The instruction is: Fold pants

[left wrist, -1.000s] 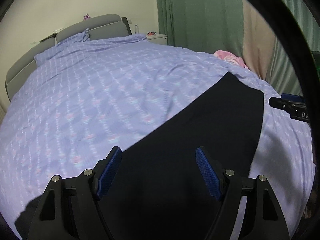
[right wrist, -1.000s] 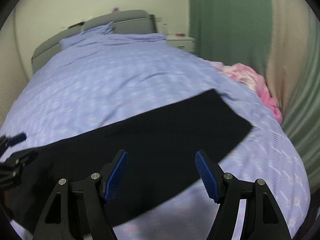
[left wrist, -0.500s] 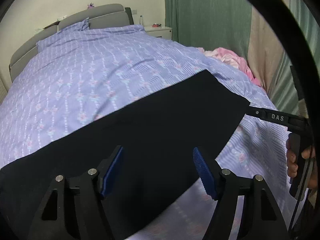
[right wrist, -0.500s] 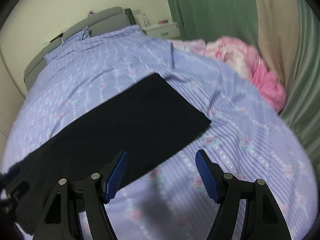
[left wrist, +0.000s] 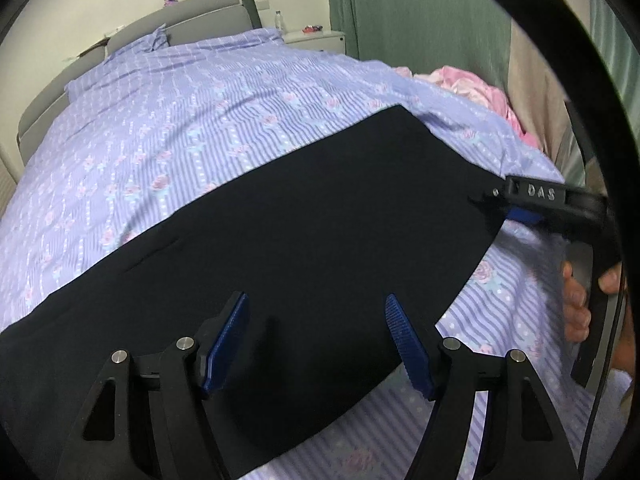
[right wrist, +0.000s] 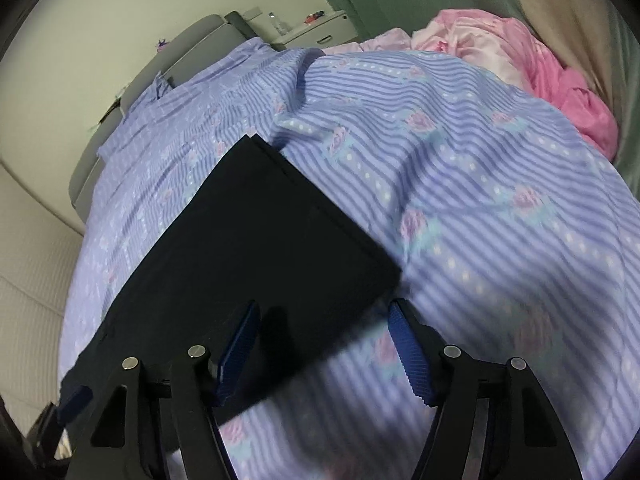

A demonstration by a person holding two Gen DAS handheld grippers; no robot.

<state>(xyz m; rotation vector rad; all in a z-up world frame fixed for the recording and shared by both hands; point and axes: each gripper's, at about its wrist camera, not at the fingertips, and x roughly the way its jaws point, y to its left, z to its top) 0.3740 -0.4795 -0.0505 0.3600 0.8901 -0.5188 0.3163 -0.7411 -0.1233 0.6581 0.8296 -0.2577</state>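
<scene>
Black pants [left wrist: 304,216] lie flat as a long, smooth, matte band across a bed, folded lengthwise with straight edges and one squared end whose layered hem shows as a thin double line in the right wrist view [right wrist: 256,240]. Beneath them is a soft, lightly rumpled bedspread [left wrist: 192,120] of lilac cotton with fine blue stripes, white dots and pink roses. The left gripper [left wrist: 316,340] hangs over the near long edge of the pants, its two black angular plastic arms ending in ribbed blue pads [left wrist: 404,340] that stand apart with nothing pressed between them. The right gripper [right wrist: 324,344] sits at the near corner of the squared end; its ribbed blue pads [right wrist: 408,352] are drawing slowly together, one over the black cloth and one over the bedspread, and the cloth lies below them, not pinched. In the left wrist view that right gripper [left wrist: 520,208] appears side-on by the pants' end, black with raised lettering, held by a person's hand [left wrist: 576,300]. Behind are a padded grey headboard [left wrist: 192,12], a crumpled pink cloth [right wrist: 532,68] at the bed's edge, and pleated green curtains [left wrist: 408,12].
</scene>
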